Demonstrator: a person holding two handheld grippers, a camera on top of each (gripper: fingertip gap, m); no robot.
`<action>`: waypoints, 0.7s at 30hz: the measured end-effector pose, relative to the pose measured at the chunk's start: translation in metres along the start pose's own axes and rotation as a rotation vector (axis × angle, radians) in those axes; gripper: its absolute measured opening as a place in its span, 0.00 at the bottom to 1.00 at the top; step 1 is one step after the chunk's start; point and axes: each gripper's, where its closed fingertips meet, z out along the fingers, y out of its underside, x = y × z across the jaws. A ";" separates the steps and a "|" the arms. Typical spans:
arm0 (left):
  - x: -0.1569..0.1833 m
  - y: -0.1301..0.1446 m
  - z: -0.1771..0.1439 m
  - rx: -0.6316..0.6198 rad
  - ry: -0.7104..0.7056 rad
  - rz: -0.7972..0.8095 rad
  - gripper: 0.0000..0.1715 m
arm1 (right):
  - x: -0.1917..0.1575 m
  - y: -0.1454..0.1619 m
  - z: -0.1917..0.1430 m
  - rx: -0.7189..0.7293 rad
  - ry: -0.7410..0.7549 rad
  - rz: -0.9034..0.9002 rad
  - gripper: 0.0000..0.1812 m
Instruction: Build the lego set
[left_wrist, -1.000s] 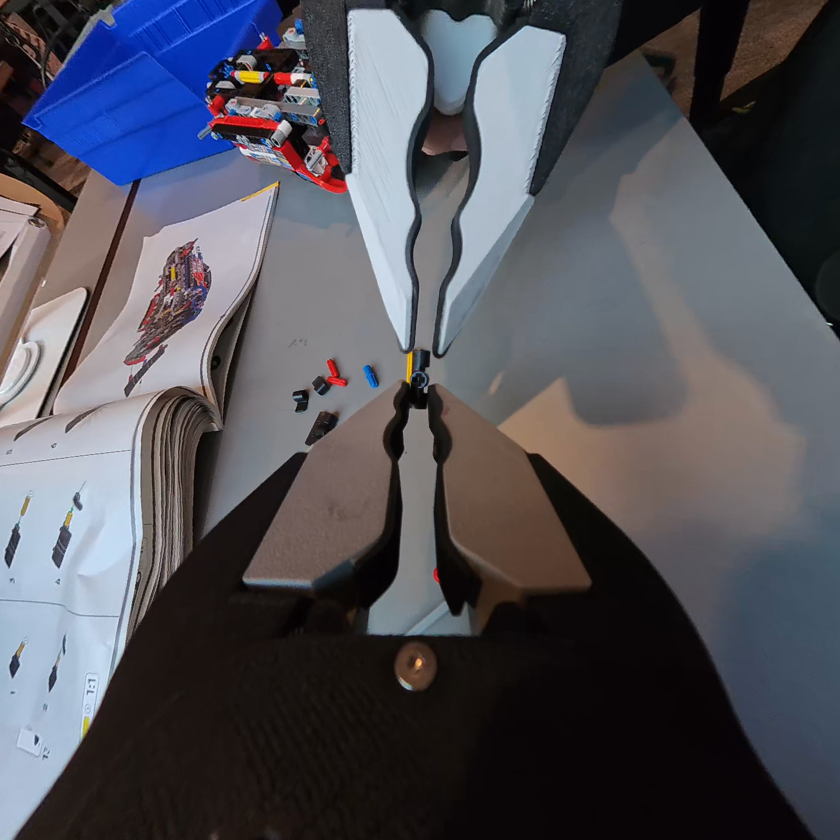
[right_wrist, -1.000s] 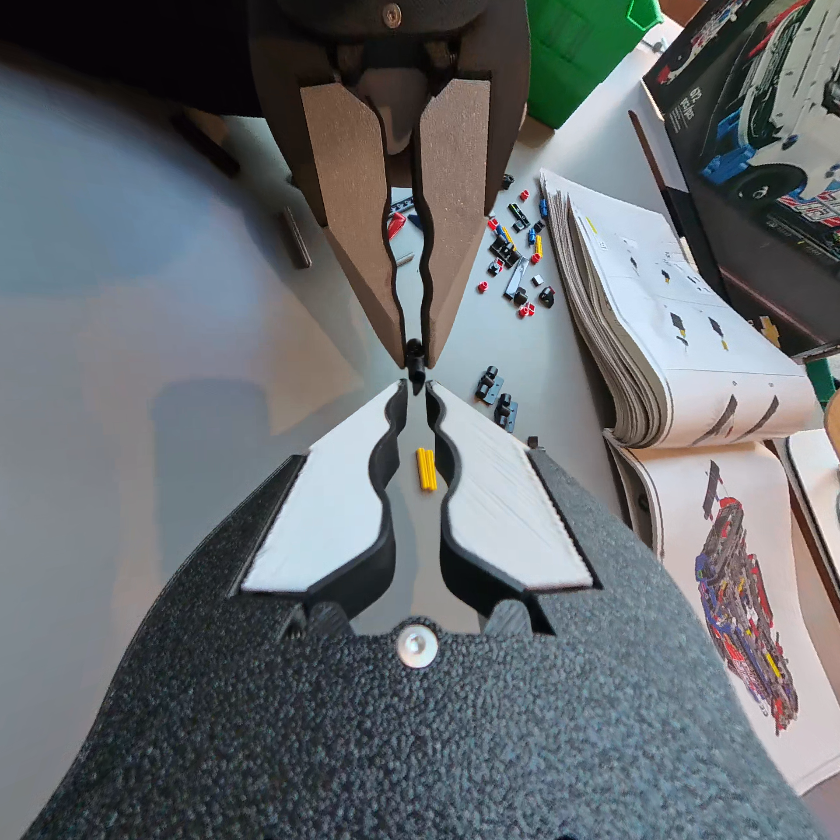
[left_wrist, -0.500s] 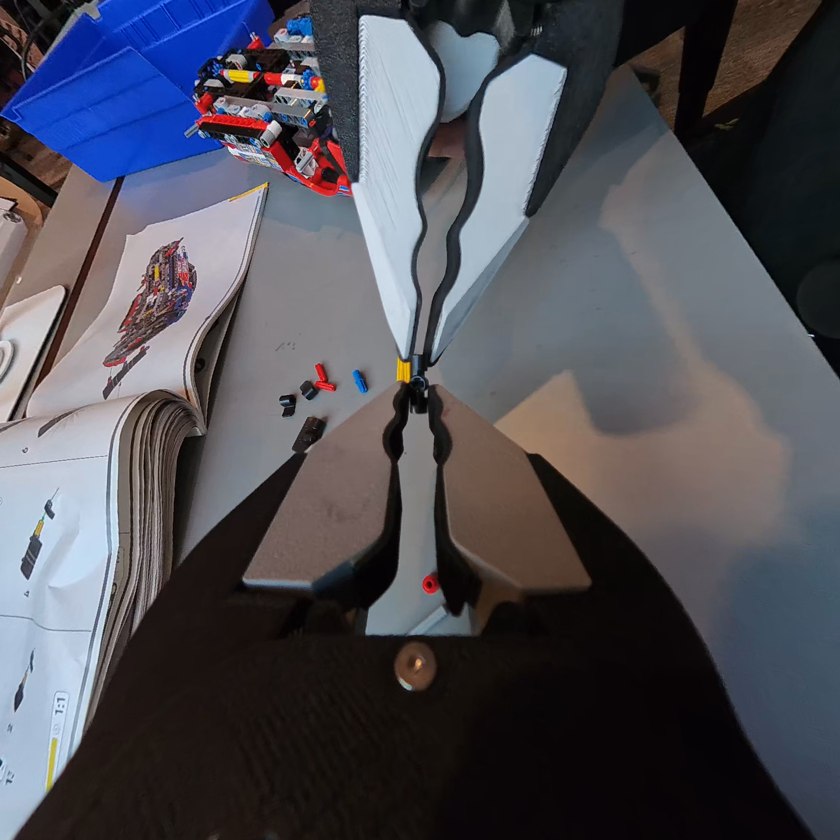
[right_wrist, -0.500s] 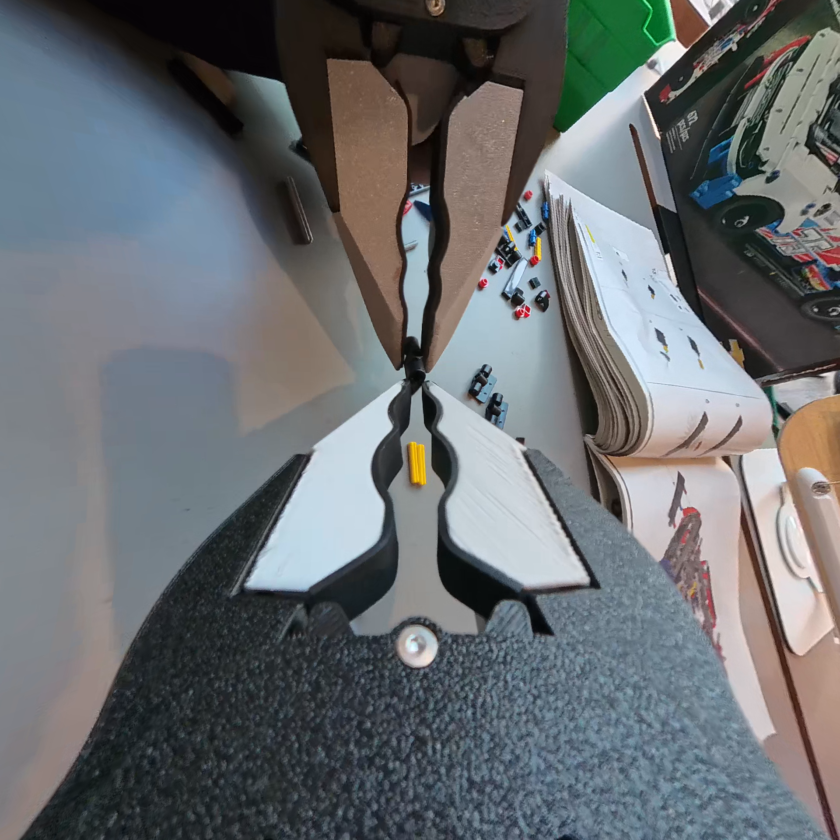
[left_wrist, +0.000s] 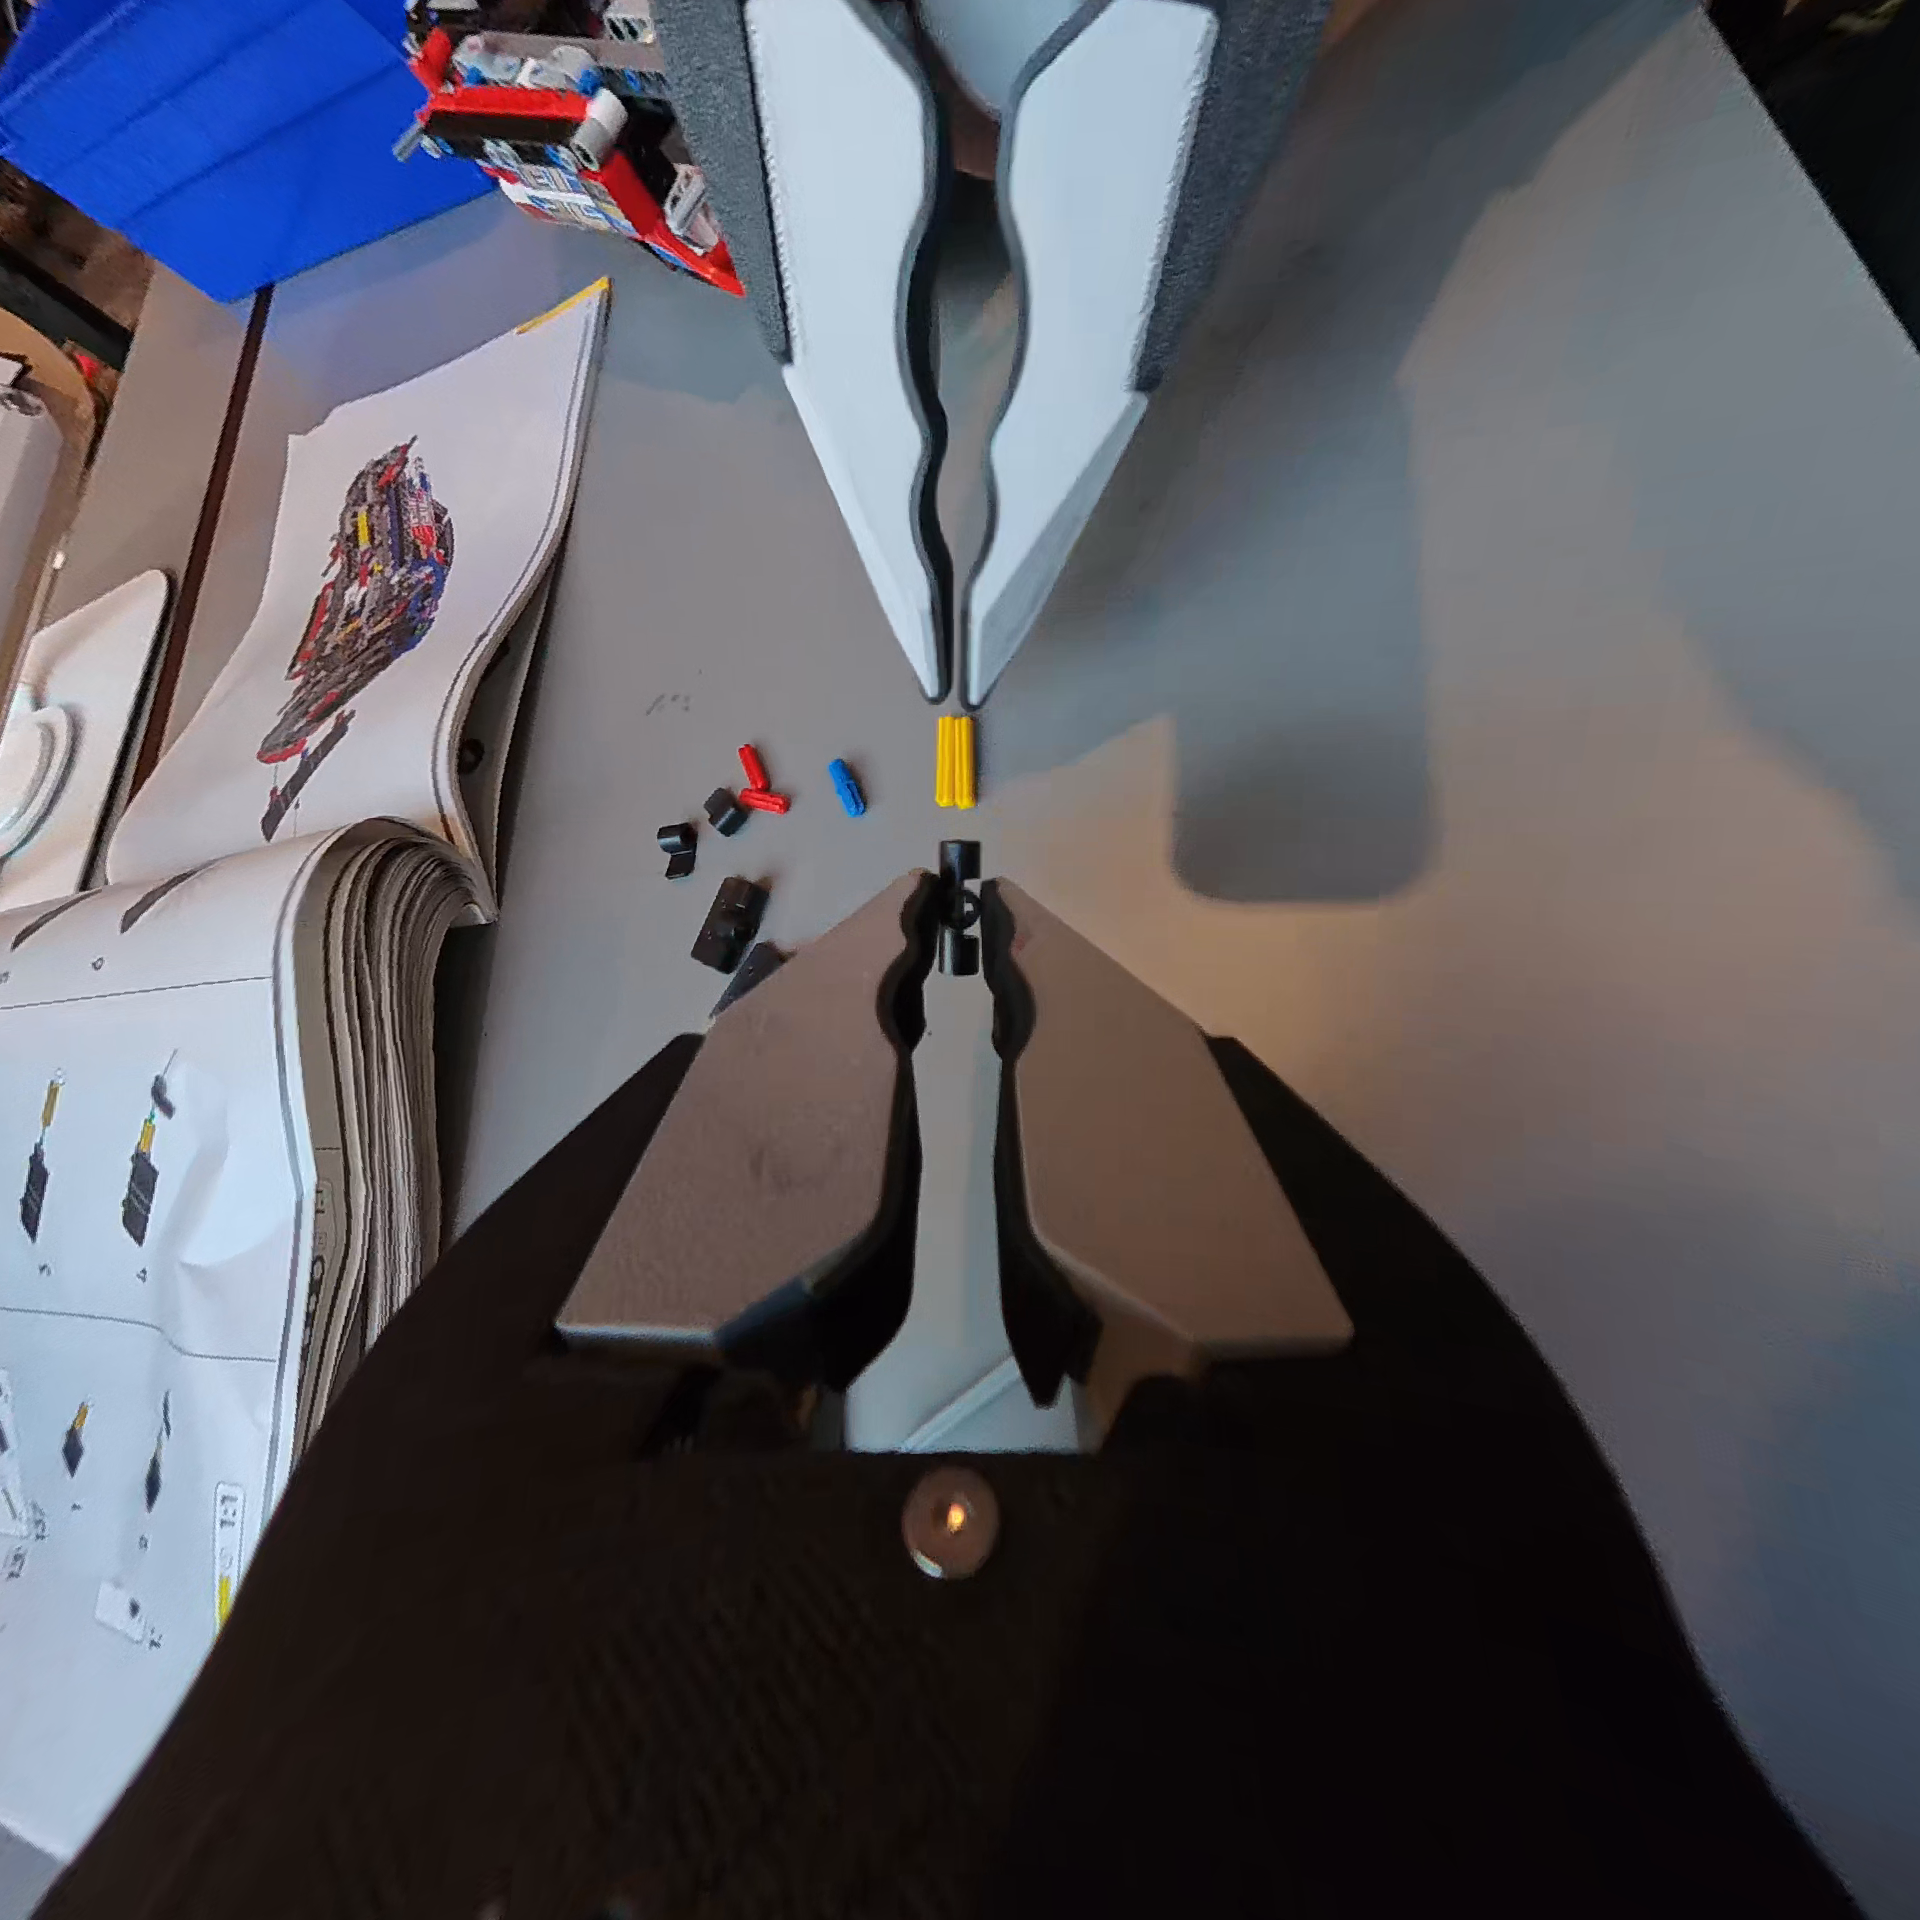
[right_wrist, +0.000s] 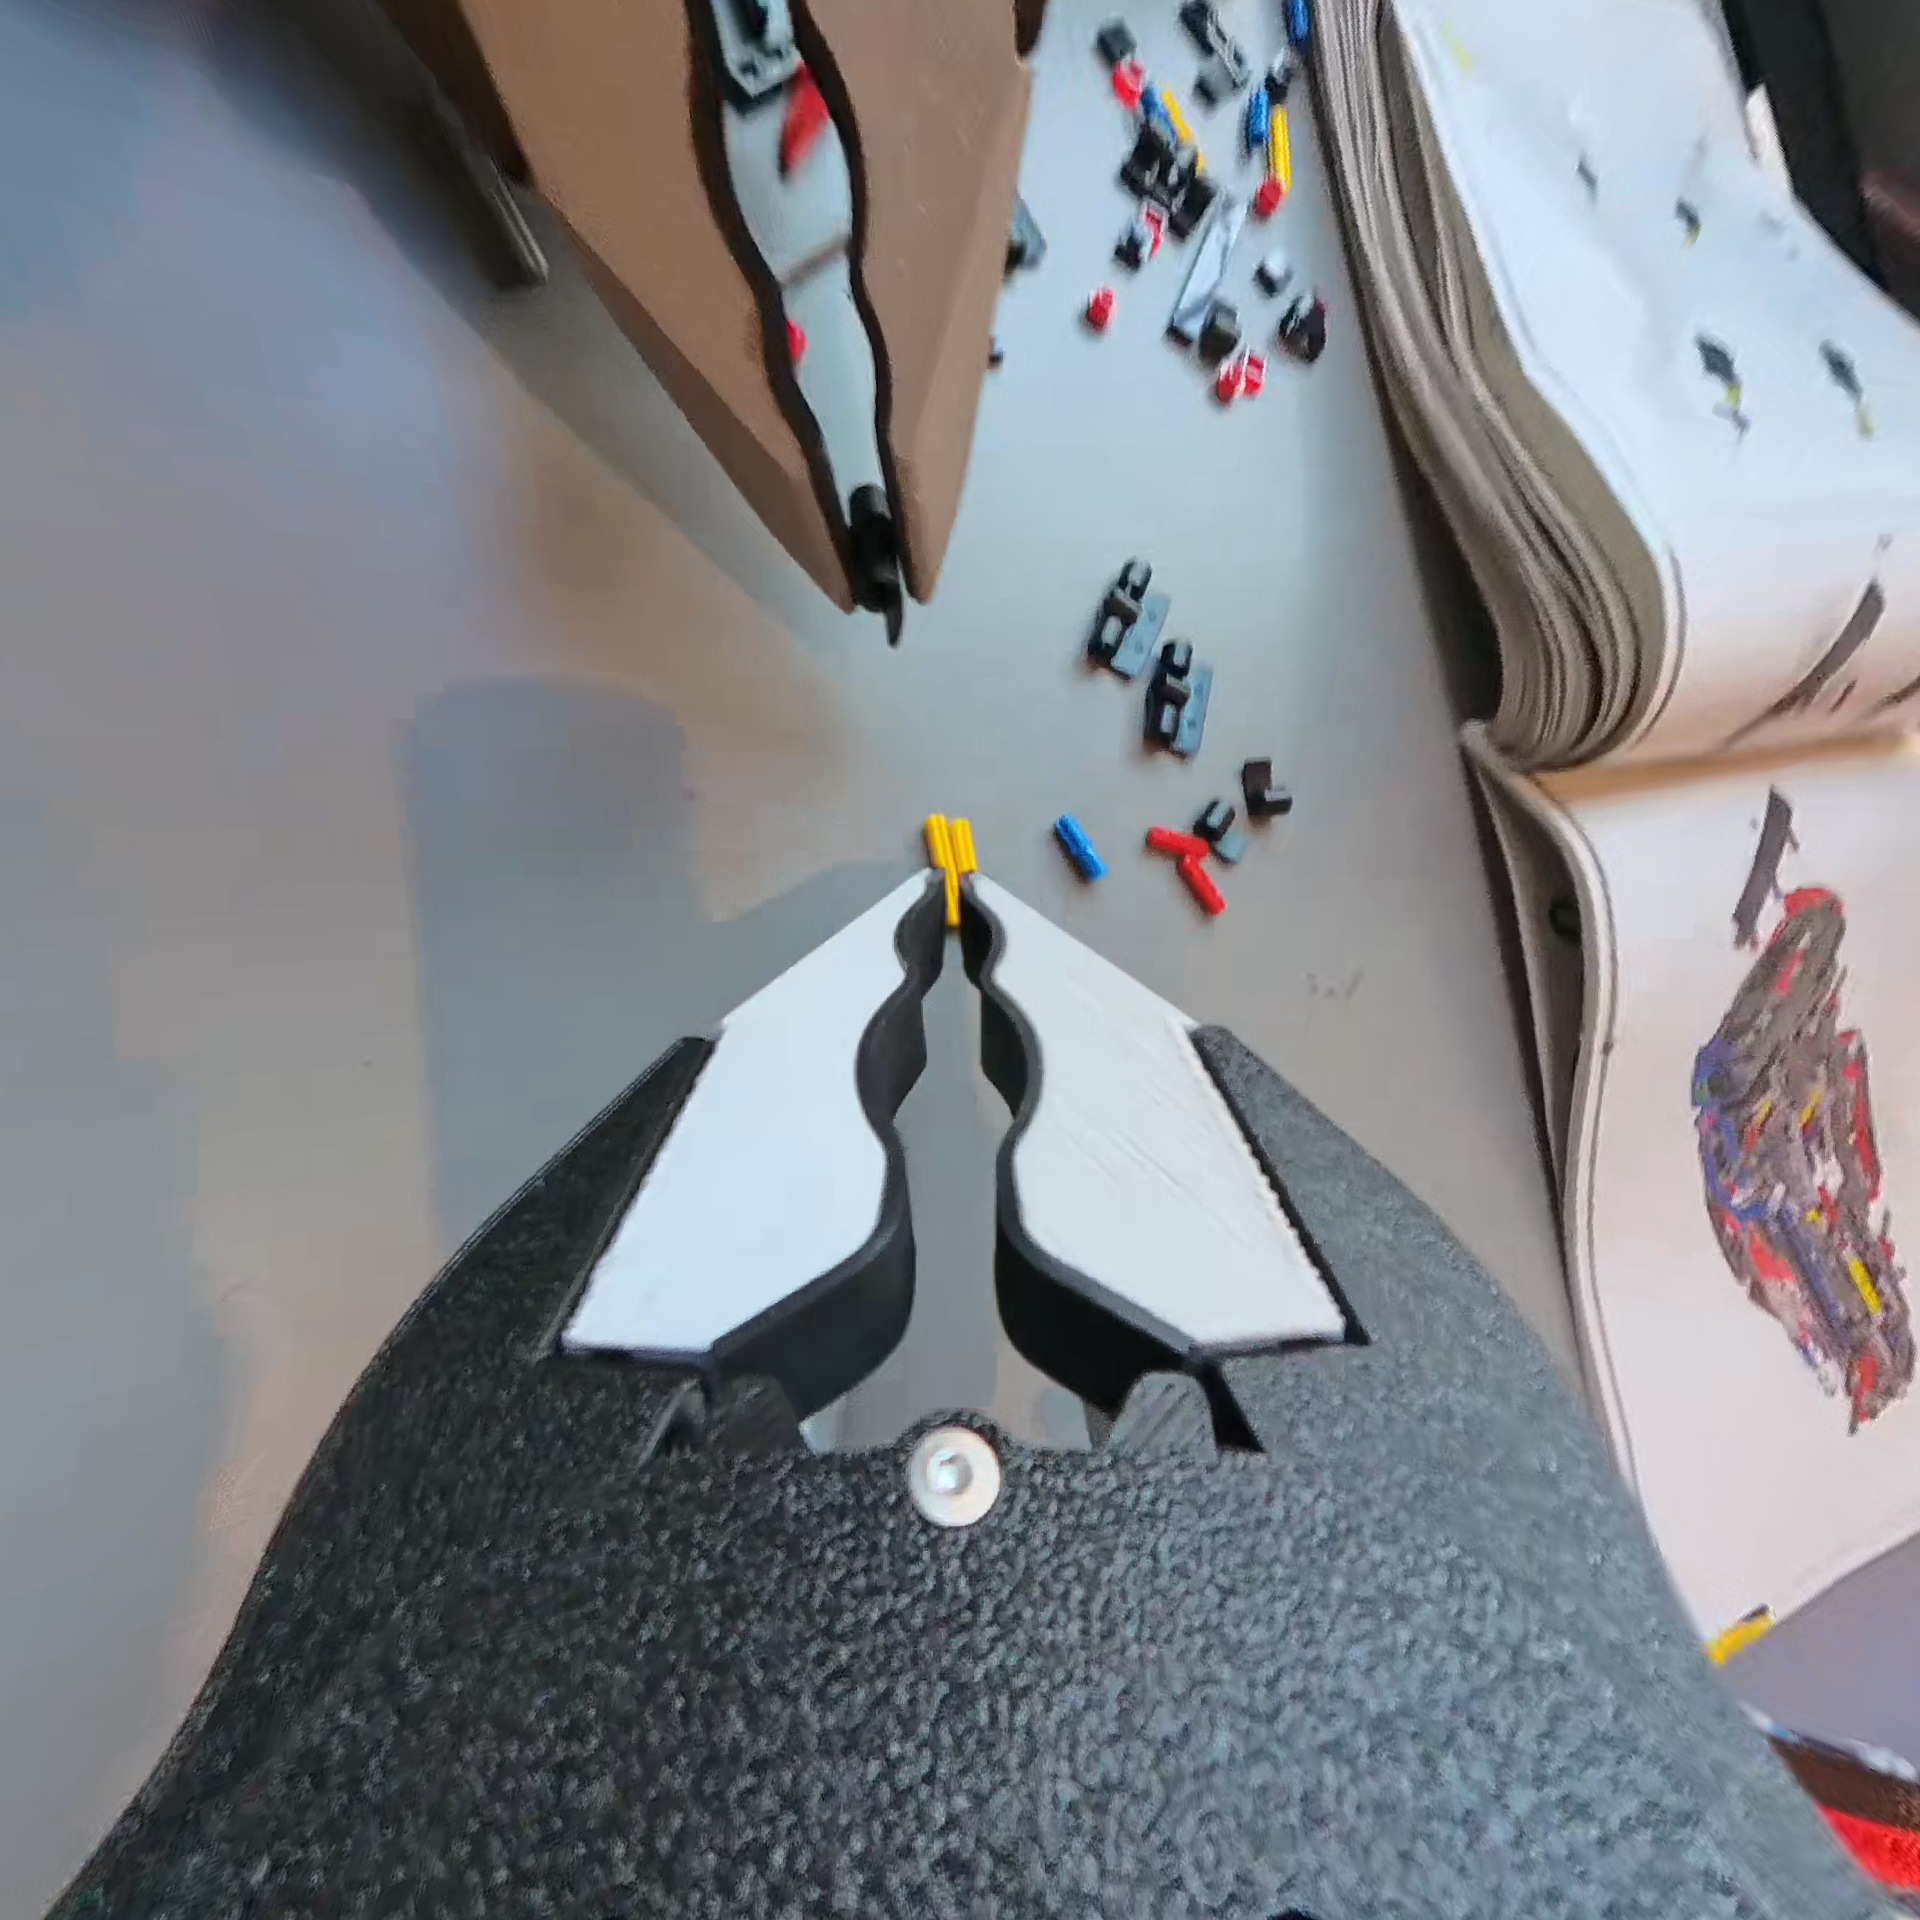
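Matt grey table (left_wrist: 1455, 935), glossy plastic yellow pins (left_wrist: 955, 761), paper manual (left_wrist: 187, 1143)

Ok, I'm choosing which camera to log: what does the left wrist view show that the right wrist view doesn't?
Left only: the blue bin; the half-built model shows well only here. Right only: the parts pile by the manual's far end. Both: the manual, yellow axles, blue pin, red pins, the black connector clamped in the left gripper, and the right gripper at the axles.
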 end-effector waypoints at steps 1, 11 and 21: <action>0.002 0.002 0.002 -0.016 0.004 0.015 0.03 | 0.000 0.004 0.002 -0.023 -0.004 0.012 0.01; 0.005 0.012 0.008 -0.076 -0.004 0.061 0.03 | -0.001 0.008 0.010 -0.107 -0.086 0.035 0.04; 0.007 0.019 0.011 -0.127 -0.009 0.106 0.03 | -0.006 0.012 0.011 -0.153 -0.143 0.039 0.03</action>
